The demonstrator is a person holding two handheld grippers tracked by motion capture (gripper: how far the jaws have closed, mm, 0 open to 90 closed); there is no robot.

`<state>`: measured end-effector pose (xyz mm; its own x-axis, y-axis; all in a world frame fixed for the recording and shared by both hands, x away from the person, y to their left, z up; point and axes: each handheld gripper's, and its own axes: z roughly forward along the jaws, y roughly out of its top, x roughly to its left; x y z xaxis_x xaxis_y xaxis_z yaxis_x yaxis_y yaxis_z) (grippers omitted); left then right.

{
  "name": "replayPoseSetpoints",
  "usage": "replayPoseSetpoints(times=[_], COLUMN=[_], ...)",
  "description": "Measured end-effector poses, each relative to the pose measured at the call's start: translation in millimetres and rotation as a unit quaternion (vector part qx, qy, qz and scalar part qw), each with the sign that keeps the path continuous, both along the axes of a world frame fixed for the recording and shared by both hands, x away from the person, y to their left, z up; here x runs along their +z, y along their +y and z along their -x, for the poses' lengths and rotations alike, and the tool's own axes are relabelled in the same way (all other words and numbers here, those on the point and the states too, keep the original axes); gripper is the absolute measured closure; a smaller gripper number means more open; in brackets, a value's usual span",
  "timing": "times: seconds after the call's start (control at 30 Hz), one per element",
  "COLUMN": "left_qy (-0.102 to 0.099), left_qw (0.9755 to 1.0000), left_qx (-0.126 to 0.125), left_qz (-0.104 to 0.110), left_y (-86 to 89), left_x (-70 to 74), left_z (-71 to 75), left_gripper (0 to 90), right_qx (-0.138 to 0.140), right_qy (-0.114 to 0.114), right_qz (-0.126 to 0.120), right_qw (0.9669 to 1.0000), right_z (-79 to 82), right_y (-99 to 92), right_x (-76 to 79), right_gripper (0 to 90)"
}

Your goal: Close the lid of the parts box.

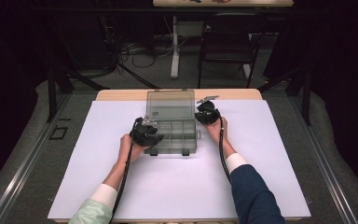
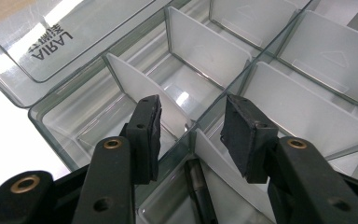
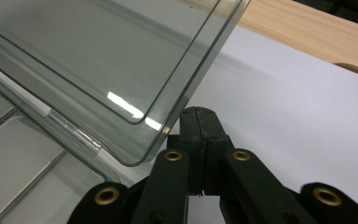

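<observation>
sitting lid-up, the clear organizer box [image 1: 172, 135] (compartments bare) has left gripper [image 2: 191, 126] jaws open over a divider [image 2: 140, 88], right gripper [image 3: 200, 135] jaws closed.

Dark room, grey floor [image 1: 32, 154], black chair [image 1: 226, 44] behind wooden table [image 1: 121, 94], floor cables [image 1: 140, 56], white mat [image 1: 261, 154].

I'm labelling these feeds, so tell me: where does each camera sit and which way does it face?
High view: above the person's side, facing forward and down on the table; both forearms, left gripper and right gripper show.
Left gripper view: on the left gripper, looking down between its parted jaws into the box, astride a divider.
Right gripper view: on the right gripper, jaws shut, beside the raised lid, facing the table's far edge.
Shared: all three show the clear box.
</observation>
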<state>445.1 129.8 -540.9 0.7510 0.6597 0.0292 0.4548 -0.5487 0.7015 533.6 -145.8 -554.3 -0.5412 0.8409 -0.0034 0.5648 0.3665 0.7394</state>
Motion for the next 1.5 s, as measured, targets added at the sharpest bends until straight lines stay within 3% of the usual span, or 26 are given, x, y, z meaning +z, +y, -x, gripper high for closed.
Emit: replayPoseSetpoints(times=[1.5], left_qy=[-0.002], left_qw=[1.0], left_qx=[0.003], left_qz=[0.002], left_y=[-0.3], left_x=[-0.7], left_z=[0.3], left_gripper=[56.2], right_qx=[0.001], right_qy=[-0.075], right_qz=[-0.019], right_qw=[0.997], right_z=[7.1], right_y=[-0.8], right_x=[18.2], right_gripper=[90.0])
